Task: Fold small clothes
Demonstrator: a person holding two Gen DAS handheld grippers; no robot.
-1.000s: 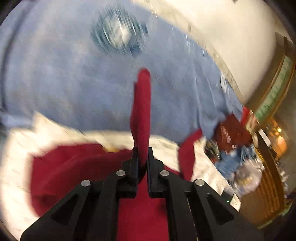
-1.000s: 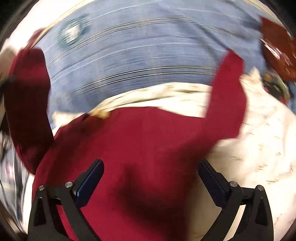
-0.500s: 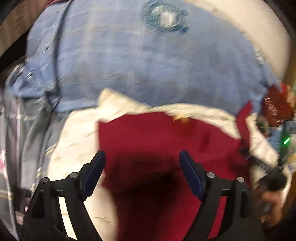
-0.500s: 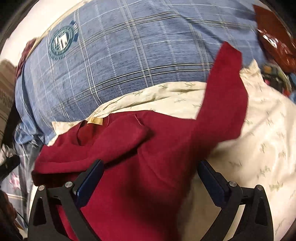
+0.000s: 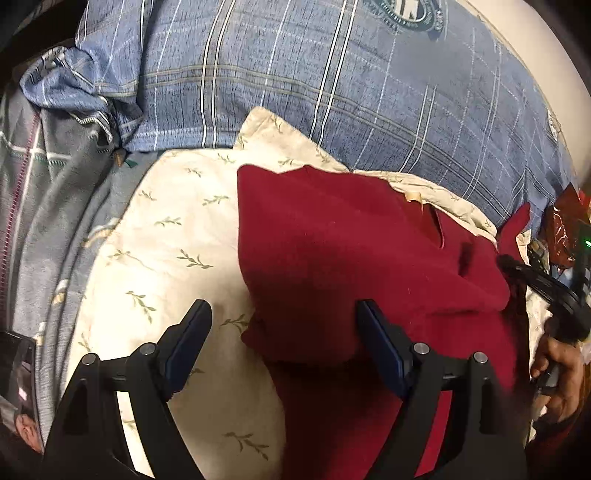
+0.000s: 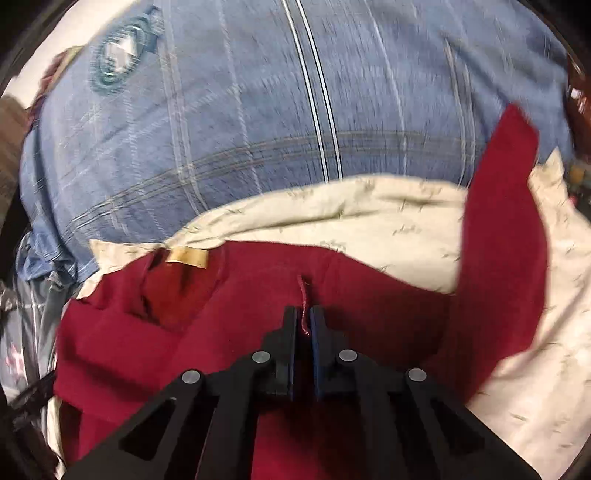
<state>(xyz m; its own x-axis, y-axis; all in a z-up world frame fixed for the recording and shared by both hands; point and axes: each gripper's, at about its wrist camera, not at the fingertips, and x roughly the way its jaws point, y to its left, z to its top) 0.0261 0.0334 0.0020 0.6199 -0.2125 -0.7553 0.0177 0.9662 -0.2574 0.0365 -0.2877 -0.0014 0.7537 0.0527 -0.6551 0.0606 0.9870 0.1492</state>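
Note:
A dark red garment [image 5: 343,243] lies on a cream leaf-print cloth [image 5: 173,236], its left side folded over the body. My left gripper [image 5: 282,328] is open and empty, jaws wide, just above the garment's left folded edge. In the right wrist view the red garment [image 6: 258,295] shows a tan neck label [image 6: 186,255], and its right sleeve [image 6: 502,229] lies stretched out across the cream cloth [image 6: 369,221]. My right gripper [image 6: 303,325] is shut on a pinch of the red fabric near the neck. The right gripper also shows at the right edge of the left wrist view [image 5: 506,264].
A blue plaid bedcover [image 5: 332,74] with a round emblem [image 5: 402,11] lies under and behind everything. Grey plaid bedding [image 5: 48,192] is bunched at the left. Red packets and clutter [image 5: 561,229] sit at the far right. A hand [image 5: 557,373] holds the right gripper.
My left gripper let go of the red sleeve, opened and drew back; the left sleeve now lies folded over the body. My right gripper, open before, has closed on the red fabric.

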